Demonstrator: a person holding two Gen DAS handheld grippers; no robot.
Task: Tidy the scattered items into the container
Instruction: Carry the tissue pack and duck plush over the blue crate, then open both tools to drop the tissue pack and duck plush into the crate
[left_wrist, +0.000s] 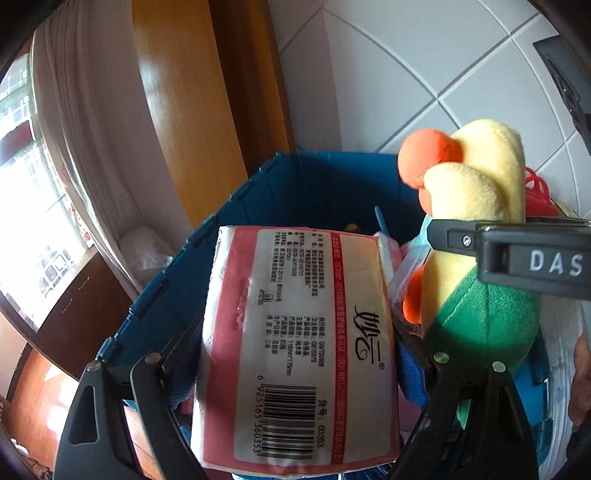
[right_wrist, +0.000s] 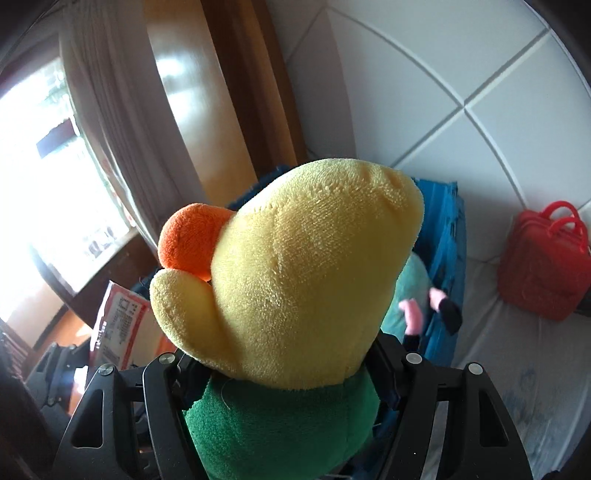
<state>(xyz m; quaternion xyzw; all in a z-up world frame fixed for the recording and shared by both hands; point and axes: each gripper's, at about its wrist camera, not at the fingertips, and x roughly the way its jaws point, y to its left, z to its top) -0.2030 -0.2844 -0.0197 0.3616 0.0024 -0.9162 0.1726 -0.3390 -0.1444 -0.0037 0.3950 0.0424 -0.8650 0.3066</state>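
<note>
Tissue pack sits squarely between the jaws of the left gripper, whose black arms stand wide apart and clasp it on both flanks, holding it above the near edge of the blue container; the pack is a soft rectangular block in glossy plastic wrap, red-bordered with a white panel of small print, a brand mark and a barcode toward the near end. In the right wrist view a plush toy fills the middle of the picture, gripped by the jaws of the right gripper at a middling spread, the pads pressing in where the yellow head meets the green body. The toy is rounded and fuzzy, with short-pile yellow fabric, an orange bulge on its left side and a coarser green lower part. From the left wrist view the same toy shows at the right, upright over the container's right part, with one black finger of the right gripper crossing in front of it. The container is ribbed blue plastic with panelled walls, and teal and pink soft things lie inside it. A red plastic case with loop handles rests far right on a pale surface. White wall tiles rise behind, wooden door frame to the left
</note>
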